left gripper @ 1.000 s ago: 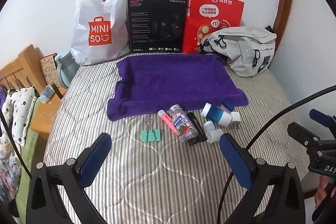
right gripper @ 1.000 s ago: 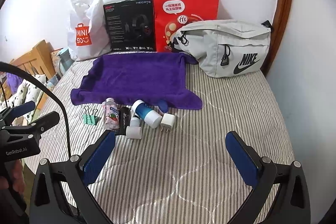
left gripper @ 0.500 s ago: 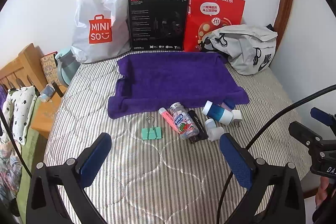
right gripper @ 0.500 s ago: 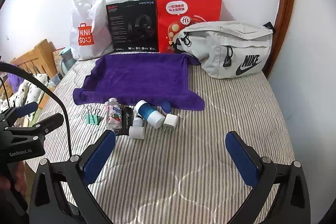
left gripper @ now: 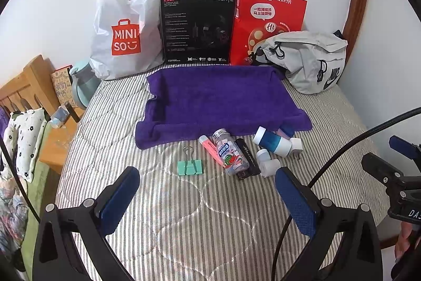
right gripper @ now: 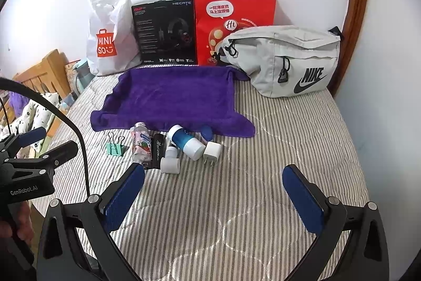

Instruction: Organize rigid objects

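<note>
A bedroom in a home. Shown by a bed with a grey-and-white striped quilted mattress cover (left gripper: 200, 215), set into a corner of plain white walls. Left of the bed, a slatted wooden headboard-like frame (left gripper: 25, 86) draped with flower-print fabric (left gripper: 25, 138). Behind the bed, against the wall, a white plastic shopping bag (left gripper: 123, 30) and a red paper carrier bag (left gripper: 268, 20).
</note>
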Tool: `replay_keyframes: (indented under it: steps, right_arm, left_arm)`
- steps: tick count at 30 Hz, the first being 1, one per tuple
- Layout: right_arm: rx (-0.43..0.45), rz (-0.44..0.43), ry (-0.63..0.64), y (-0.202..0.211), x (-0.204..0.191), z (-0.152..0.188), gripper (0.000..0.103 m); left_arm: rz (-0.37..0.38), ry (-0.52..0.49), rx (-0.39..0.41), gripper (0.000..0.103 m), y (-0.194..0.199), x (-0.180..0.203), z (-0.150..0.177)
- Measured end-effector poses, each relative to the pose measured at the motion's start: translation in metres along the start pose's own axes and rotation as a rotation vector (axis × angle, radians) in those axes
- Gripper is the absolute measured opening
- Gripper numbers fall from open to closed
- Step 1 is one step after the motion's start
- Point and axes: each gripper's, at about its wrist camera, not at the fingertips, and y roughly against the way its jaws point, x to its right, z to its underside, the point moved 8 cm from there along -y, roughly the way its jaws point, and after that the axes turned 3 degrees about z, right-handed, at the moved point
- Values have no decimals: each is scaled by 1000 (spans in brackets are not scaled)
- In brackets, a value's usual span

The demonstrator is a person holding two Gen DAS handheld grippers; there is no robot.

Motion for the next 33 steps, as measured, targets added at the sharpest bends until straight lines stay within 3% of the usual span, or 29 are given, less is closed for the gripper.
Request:
replay_keyframes:
  steps: [33]
  right_arm:
    - [-14,-5,7,-6,-4,2,103]
  left_arm:
    - [-21,-9,-25,103,-7,-4,-8]
